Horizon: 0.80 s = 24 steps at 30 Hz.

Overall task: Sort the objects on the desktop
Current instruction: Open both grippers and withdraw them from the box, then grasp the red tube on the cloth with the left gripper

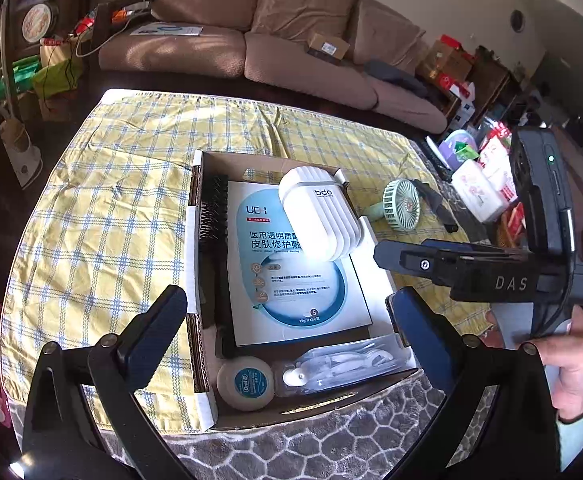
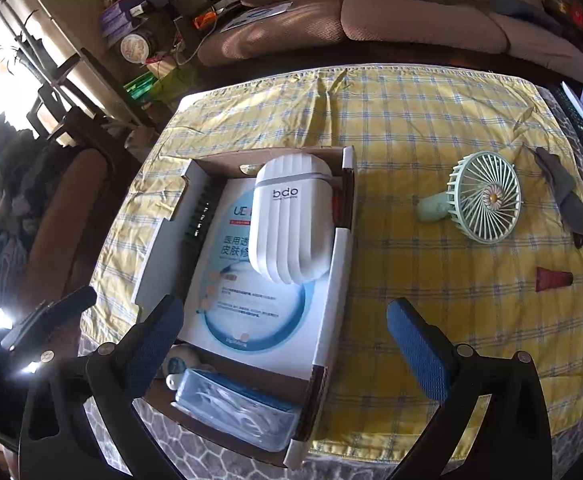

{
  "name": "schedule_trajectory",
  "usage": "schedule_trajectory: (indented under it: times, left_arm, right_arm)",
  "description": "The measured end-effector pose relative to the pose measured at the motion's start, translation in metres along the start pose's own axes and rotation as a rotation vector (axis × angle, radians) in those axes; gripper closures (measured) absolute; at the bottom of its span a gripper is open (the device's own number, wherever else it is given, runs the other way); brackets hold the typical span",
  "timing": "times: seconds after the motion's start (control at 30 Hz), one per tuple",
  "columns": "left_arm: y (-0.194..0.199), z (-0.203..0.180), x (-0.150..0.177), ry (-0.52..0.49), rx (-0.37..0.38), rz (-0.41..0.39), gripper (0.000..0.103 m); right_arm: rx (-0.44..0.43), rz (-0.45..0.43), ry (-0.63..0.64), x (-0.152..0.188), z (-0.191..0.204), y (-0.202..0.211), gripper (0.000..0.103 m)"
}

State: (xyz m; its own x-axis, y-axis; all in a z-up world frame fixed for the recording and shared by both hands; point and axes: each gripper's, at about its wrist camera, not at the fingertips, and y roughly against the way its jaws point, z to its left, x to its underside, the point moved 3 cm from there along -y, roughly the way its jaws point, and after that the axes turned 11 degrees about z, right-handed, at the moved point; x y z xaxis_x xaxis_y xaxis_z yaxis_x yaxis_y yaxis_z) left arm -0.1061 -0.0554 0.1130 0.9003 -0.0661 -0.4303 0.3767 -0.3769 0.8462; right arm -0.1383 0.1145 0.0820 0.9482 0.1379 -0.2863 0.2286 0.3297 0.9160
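Note:
An open cardboard box (image 1: 202, 312) (image 2: 341, 264) sits on the yellow plaid cloth. Inside lie a white bdo case (image 1: 318, 216) (image 2: 291, 220), a blue-and-white mask packet (image 1: 291, 276) (image 2: 251, 312), a black hairbrush (image 1: 213, 216), a round floss container (image 1: 245, 382) and a clear plastic case (image 1: 343, 364) (image 2: 235, 412). A green hand fan (image 1: 399, 205) (image 2: 479, 200), a dark cloth (image 2: 563, 196) and a small red object (image 2: 553, 279) lie on the cloth right of the box. My left gripper (image 1: 287, 328) is open and empty above the box's near end. My right gripper (image 2: 283, 336) is open and empty over the box's right wall.
The right hand-held gripper (image 1: 491, 272) shows at the right edge of the left wrist view. A brown sofa (image 1: 291, 40) stands behind the table. Cluttered boxes and packages (image 1: 479, 184) stand at the right. A grey patterned cover (image 1: 331, 440) shows at the table's near edge.

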Motion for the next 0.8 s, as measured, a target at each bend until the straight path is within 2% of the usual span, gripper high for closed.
schedule_trajectory:
  times: [0.43, 0.67, 0.8]
  left_arm:
    - [-0.004, -0.034, -0.001, -0.041, -0.061, 0.028, 0.000]
    - [-0.014, -0.074, -0.004, -0.097, -0.029, 0.028, 0.000]
    - [-0.031, -0.108, -0.006, -0.147, -0.011, 0.036, 0.000]
  right_arm:
    - [0.007, -0.030, -0.023, 0.027, -0.041, 0.026, 0.000]
    - [0.048, -0.070, -0.086, 0.046, -0.105, 0.052, 0.000]
    - [0.007, -0.105, -0.159, 0.065, -0.153, 0.063, 0.000]
